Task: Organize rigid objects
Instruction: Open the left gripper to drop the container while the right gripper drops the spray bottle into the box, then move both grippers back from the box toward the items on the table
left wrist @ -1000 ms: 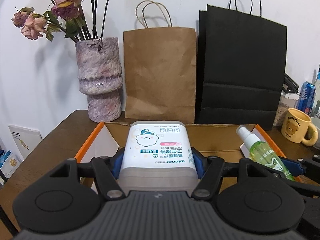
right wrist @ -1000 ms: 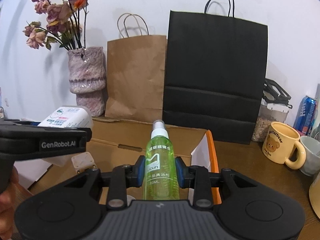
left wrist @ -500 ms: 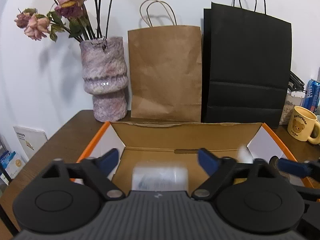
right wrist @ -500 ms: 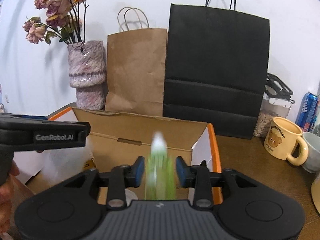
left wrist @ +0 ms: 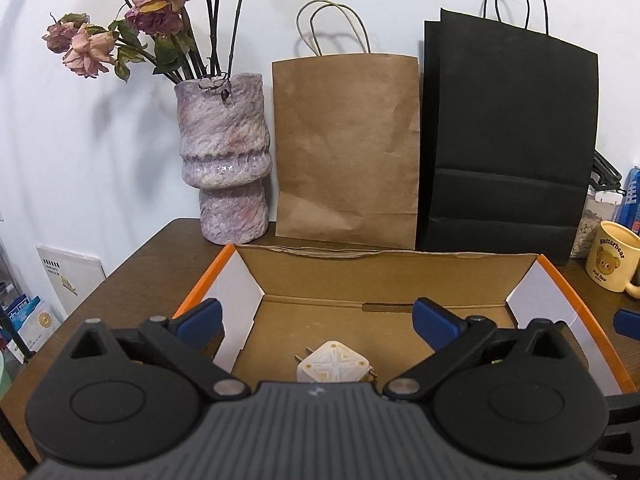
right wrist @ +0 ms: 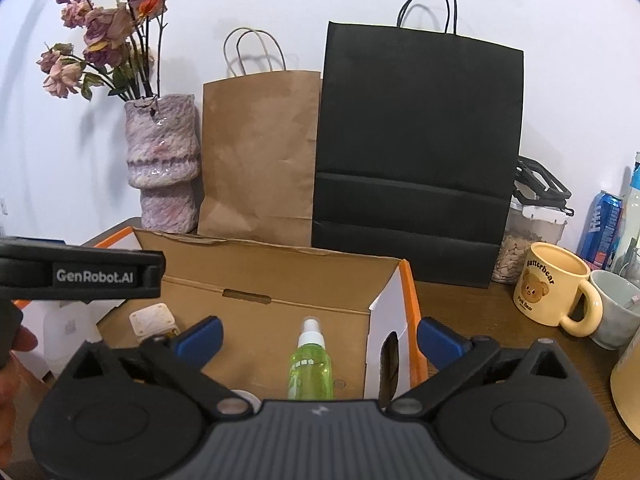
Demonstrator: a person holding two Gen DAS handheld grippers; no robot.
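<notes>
This looks like a home, on a brown wooden table (left wrist: 132, 276) pushed up to a white wall (left wrist: 80, 152). At 11 o'clock stands a bumpy purple vase (left wrist: 224, 160) with dried roses (left wrist: 152, 20). At 12 o'clock a brown paper bag (left wrist: 346, 148) leans on the wall, with a black paper bag (left wrist: 508, 144) touching it at 1 o'clock. At 3 o'clock sit a yellow bear mug (right wrist: 550, 284), a grey cup (right wrist: 616, 308), a blue drink can (right wrist: 604, 228) and a jar of seeds (right wrist: 528, 244). These are things people keep where they live.
</notes>
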